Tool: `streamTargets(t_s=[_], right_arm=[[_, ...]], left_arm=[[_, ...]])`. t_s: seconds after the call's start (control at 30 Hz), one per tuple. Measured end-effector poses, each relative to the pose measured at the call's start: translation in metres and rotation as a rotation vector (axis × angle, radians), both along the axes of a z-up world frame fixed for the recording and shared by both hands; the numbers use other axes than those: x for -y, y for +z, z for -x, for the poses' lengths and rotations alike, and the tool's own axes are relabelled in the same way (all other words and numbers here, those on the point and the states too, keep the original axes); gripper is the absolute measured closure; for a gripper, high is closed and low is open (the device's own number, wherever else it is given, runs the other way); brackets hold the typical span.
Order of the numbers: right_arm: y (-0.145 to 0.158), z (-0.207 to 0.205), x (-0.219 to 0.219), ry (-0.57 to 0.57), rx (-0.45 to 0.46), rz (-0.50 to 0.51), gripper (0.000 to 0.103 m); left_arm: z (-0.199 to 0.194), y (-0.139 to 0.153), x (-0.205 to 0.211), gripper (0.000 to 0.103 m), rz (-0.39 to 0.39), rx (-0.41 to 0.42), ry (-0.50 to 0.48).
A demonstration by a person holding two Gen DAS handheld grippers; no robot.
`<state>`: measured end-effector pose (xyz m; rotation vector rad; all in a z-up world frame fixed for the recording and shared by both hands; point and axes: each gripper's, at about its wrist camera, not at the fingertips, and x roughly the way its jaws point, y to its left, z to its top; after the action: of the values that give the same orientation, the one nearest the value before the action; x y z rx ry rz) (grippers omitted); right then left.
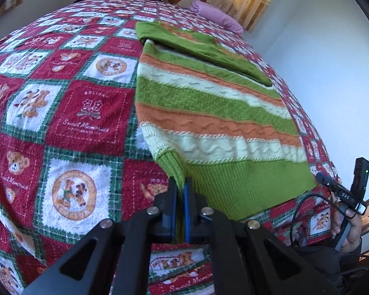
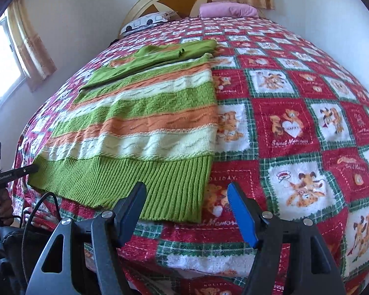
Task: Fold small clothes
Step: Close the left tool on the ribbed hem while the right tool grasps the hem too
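One striped sweater (image 2: 145,127) flat on the bed's teddy-bear quilt (image 2: 295,123), left tongs (image 1: 180,211) clamped on what looks like its green ribbed hem corner, right tongs (image 2: 187,211) spread apart above the hem, two pillows (image 2: 227,9) at the headboard

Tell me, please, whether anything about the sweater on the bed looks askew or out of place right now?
Mostly tidy: the striped sweater lies flat on the bedspread with a sleeve folded across its top. One oddity: its near hem corner is lifted, pinched in the left gripper, so that edge is bunched. The right gripper is open, holding nothing.
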<state>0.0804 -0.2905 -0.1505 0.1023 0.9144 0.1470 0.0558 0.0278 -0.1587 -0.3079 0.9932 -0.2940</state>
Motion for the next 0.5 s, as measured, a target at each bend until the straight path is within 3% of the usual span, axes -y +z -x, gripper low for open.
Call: streamTargets(t_s=[0.03,0.1,0.23,0.3,0.4,0.5], right_arm=[[-0.002,-0.001,-0.001,0.006,-0.004,-0.005,0.034],[-0.008,-0.002,-0.005,0.030,-0.022,-0.017,0.047],[-0.012,-0.003,-0.008,0.036,-0.011,0.020,0.059],[-0.012,-0.003,-0.007,0.045,-0.014,0.014,0.087],[-0.010,-0.001,-0.009,0.075,-0.002,0.020,0.098],[0.006,0.003,-0.004,0.091,0.039,-0.051,0.099]], left_arm=[[-0.001,-0.002,0.000,0.098,0.004,-0.006,-0.004],[-0.001,-0.005,-0.001,0.098,0.018,-0.019,-0.015],[-0.005,-0.012,-0.003,0.098,0.049,-0.046,-0.009],[-0.004,-0.012,-0.006,0.098,0.068,-0.045,-0.007],[-0.001,0.000,-0.008,0.098,0.085,-0.006,-0.026],[0.002,0.013,-0.012,0.098,0.073,0.044,-0.036]])
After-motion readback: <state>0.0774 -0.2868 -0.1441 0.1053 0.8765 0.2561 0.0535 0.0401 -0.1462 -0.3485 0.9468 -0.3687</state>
